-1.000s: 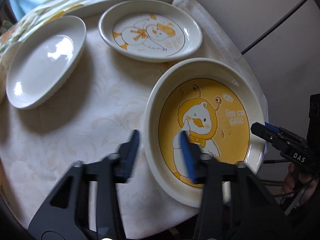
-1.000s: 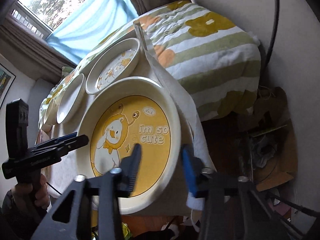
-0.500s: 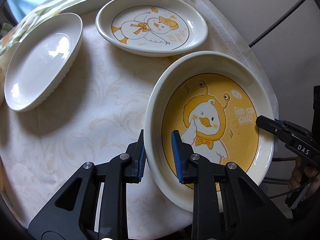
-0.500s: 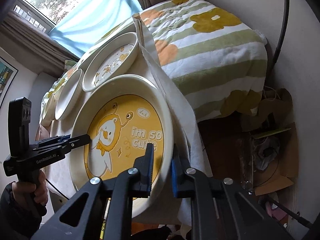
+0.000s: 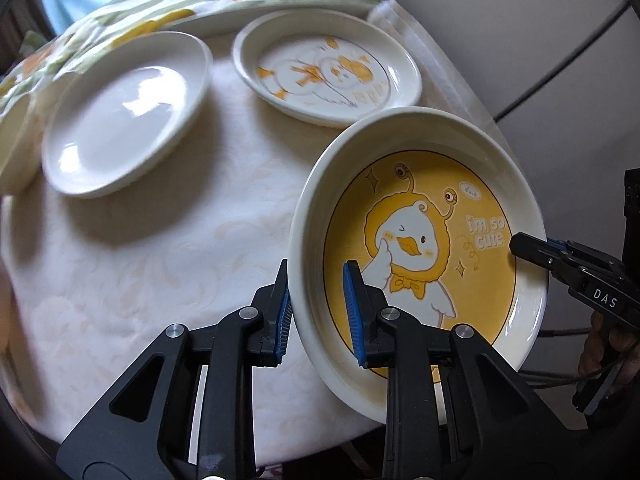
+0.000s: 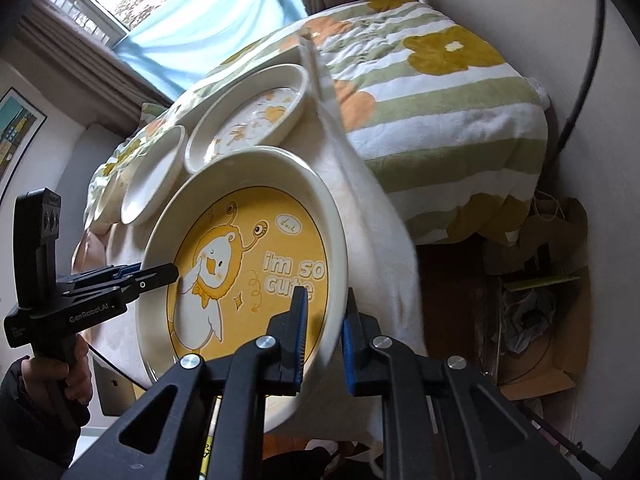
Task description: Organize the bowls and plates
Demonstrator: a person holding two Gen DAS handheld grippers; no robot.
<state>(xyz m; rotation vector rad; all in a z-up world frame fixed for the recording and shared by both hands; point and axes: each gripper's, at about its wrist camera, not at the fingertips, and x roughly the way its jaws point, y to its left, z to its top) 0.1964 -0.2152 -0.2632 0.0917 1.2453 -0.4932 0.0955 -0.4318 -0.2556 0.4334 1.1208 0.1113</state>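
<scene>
A large cream bowl with a yellow duck picture [image 5: 420, 240] is lifted off the white-clothed table [image 5: 160, 272] and tilted. My left gripper [image 5: 316, 312] is shut on its near-left rim. My right gripper [image 6: 324, 340] is shut on the opposite rim, and it shows in the left wrist view [image 5: 532, 248] at the right. The bowl also fills the right wrist view [image 6: 248, 264]. A smaller duck plate [image 5: 328, 68] and a plain white plate [image 5: 128, 112] lie on the table behind it.
Another white dish edge [image 5: 12, 152] sits at the far left. A striped flowered blanket [image 6: 432, 92] lies beyond the table. A wall [image 5: 520, 40] and a cable are at the right. Cardboard boxes [image 6: 540, 320] stand on the floor below.
Both grippers closed on opposite rims of the yellow duck bowl, then raised it off the table and tilted it.
</scene>
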